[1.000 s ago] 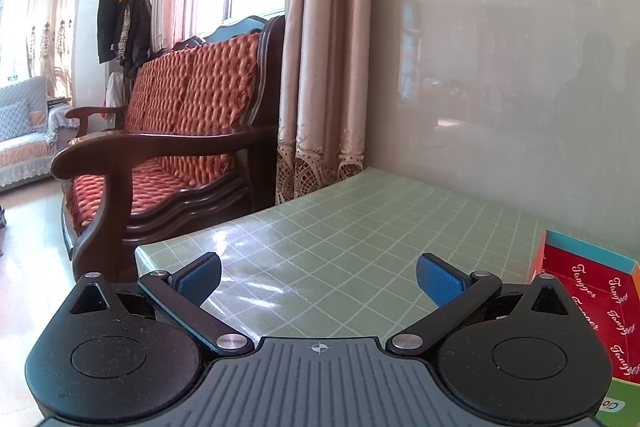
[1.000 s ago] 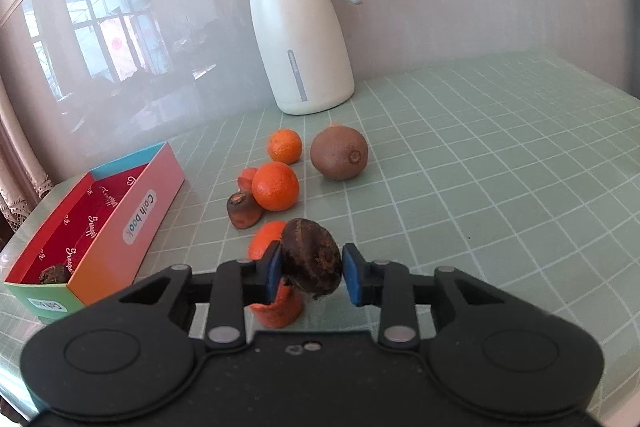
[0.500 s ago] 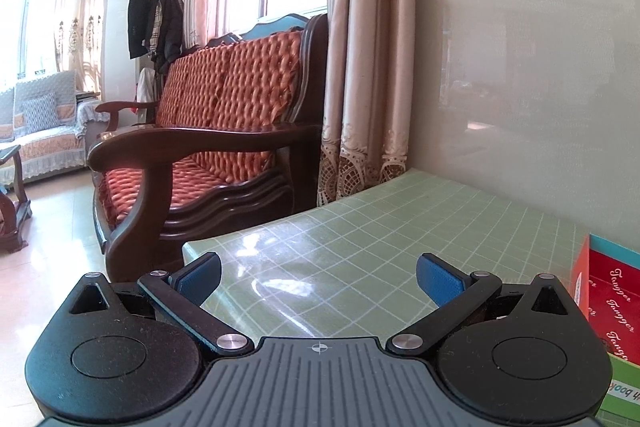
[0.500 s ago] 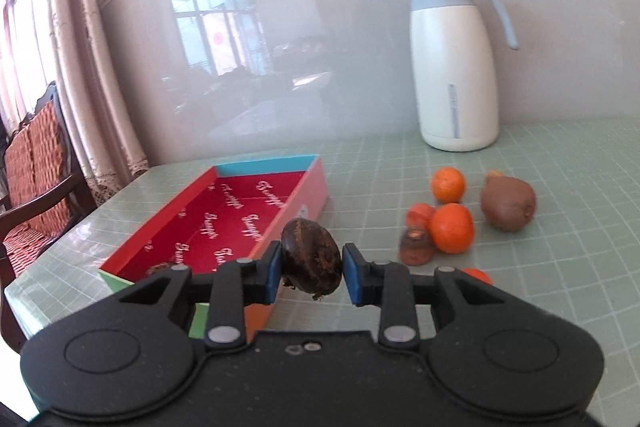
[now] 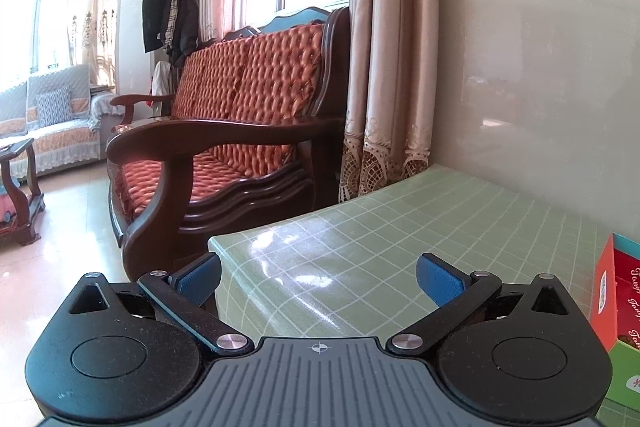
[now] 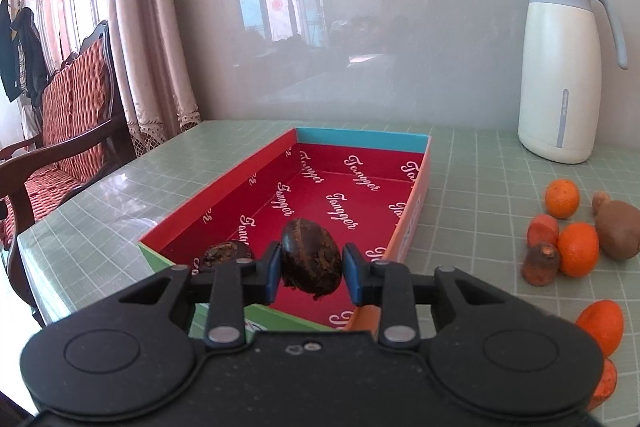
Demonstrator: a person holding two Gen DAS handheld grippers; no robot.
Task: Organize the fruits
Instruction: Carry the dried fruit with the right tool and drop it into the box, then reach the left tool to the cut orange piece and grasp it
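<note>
My right gripper (image 6: pixel 311 269) is shut on a dark brown wrinkled fruit (image 6: pixel 311 261) and holds it above the near end of a shallow red box (image 6: pixel 360 187). A second dark fruit (image 6: pixel 226 253) lies in the box's near left corner. On the table to the right lie two tangerines (image 6: pixel 562 198) (image 6: pixel 578 249), a kiwi (image 6: pixel 618 235), a small brown fruit (image 6: pixel 540 264) and orange pieces (image 6: pixel 602 321). My left gripper (image 5: pixel 318 277) is open and empty over the table's left end; the box's edge (image 5: pixel 616 307) shows at its right.
A white thermos jug (image 6: pixel 560 67) stands at the back right against the wall. A wooden sofa with red cushions (image 5: pixel 224 131) stands just past the table's left edge (image 5: pixel 216 251). The table has a green checked cover (image 5: pixel 400 227).
My right gripper has swung left with the dark fruit, from beside the box to over its near end. The left gripper's view has turned further left, still open.
</note>
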